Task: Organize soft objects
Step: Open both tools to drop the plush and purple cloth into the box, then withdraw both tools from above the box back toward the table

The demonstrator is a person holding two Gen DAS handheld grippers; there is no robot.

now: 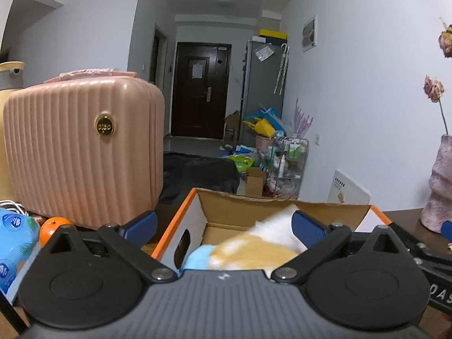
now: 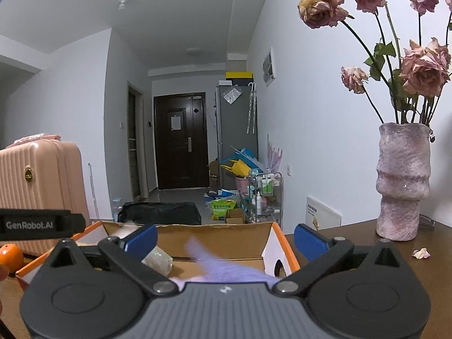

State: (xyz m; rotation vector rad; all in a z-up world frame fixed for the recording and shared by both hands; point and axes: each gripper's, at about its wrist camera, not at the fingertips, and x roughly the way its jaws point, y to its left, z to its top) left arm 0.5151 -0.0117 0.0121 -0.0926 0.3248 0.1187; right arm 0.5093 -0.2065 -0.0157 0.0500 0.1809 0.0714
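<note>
While both grippers (image 1: 224, 227) (image 2: 224, 240) gape wide, soft toys (image 1: 254, 247) lie blurred inside cardboard box (image 1: 282, 207).

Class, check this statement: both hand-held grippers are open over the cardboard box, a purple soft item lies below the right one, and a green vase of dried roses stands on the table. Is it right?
One detail is wrong: the vase is pink, not green, as the right wrist view shows. The rest stands: the left hand-held gripper and the right hand-held gripper are open over the cardboard box, with the purple soft item below the right one.

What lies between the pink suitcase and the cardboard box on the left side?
In the left wrist view, only a dark strip separates the pink suitcase and the cardboard box; nothing stands in it.
</note>
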